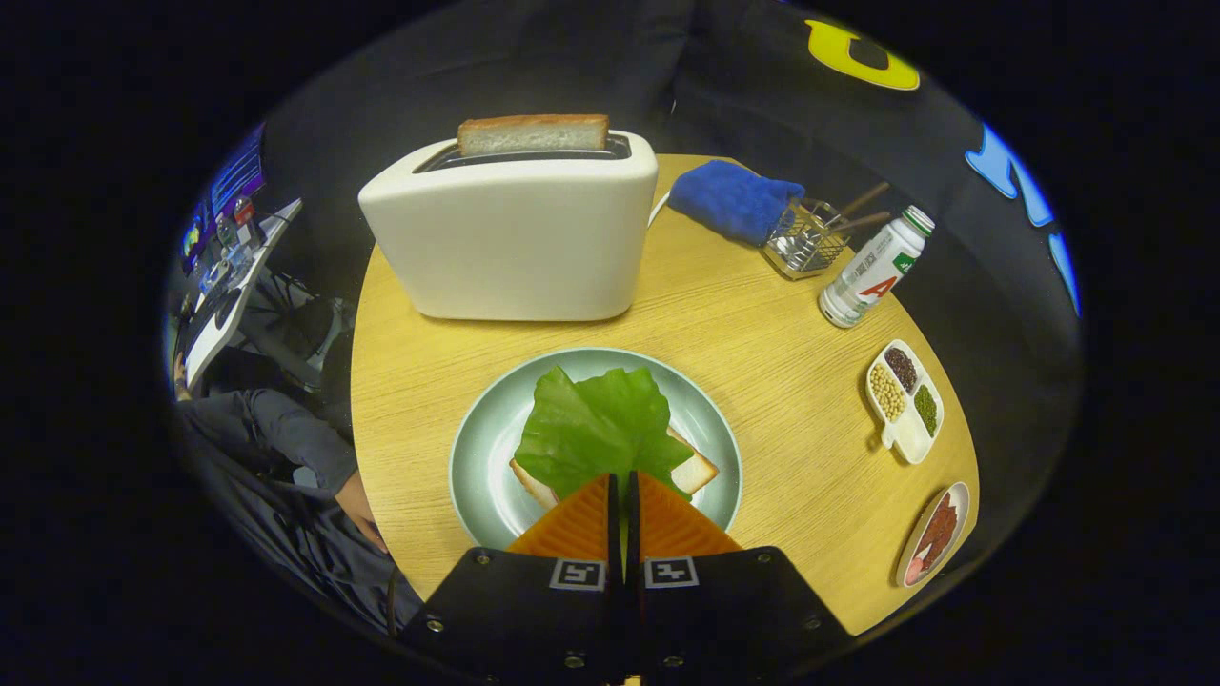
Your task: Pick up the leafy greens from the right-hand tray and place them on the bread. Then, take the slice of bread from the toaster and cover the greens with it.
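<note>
At the centre of the round wooden worktop (pixel 762 324) sits a pale green plate (pixel 477 457), and on it lies a slice of bread (pixel 694 469) almost wholly covered by the leafy greens (pixel 596 429). The hand-held gripper (pixel 623 478) hangs at the plate's six o'clock side, its orange fingers (pixel 577 524) drawn together to a thin slit, tips at the near edge of the leaf; whether they pinch that edge or merely overlap it is hard to tell from this angle. At twelve o'clock from the plate stands a white toaster (pixel 515 238) with a second slice of bread (pixel 532 133) upright in its slot. A blue cloth (pixel 729 198) lies at about one o'clock, with a wire holder of utensils (pixel 810 238) and a white bottle (pixel 877 267) just beyond it. At three o'clock is a small divided dish of beans (pixel 905 398), and at four o'clock a tray of reddish food (pixel 936 534). A person's sleeve (pixel 276 429) shows at nine o'clock, off the worktop.
</note>
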The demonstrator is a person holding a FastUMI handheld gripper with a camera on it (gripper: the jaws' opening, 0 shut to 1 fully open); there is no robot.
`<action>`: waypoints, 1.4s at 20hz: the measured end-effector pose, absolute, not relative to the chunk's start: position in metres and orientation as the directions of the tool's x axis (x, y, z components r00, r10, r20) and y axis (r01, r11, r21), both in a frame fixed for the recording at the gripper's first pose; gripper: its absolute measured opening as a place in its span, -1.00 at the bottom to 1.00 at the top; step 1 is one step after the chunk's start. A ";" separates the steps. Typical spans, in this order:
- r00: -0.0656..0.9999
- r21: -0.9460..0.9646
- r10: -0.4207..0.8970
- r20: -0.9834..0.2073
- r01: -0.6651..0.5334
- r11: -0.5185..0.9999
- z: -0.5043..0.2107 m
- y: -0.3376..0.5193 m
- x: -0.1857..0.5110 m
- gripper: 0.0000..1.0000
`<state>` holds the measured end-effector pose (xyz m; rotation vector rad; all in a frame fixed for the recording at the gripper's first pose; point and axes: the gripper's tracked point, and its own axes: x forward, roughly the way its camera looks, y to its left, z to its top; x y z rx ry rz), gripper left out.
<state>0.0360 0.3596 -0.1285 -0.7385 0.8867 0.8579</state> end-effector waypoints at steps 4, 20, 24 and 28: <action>0.347 -0.196 0.291 -0.892 -0.875 0.443 -0.142 0.361 0.034 -0.98; 0.388 -0.260 0.305 -0.870 -0.885 0.385 -0.085 0.387 0.018 -0.39; 0.392 -0.286 0.312 -0.866 -0.898 0.335 -0.071 0.407 0.011 -0.39; 0.387 -0.296 0.321 -0.865 -0.908 0.297 -0.064 0.426 0.008 -0.39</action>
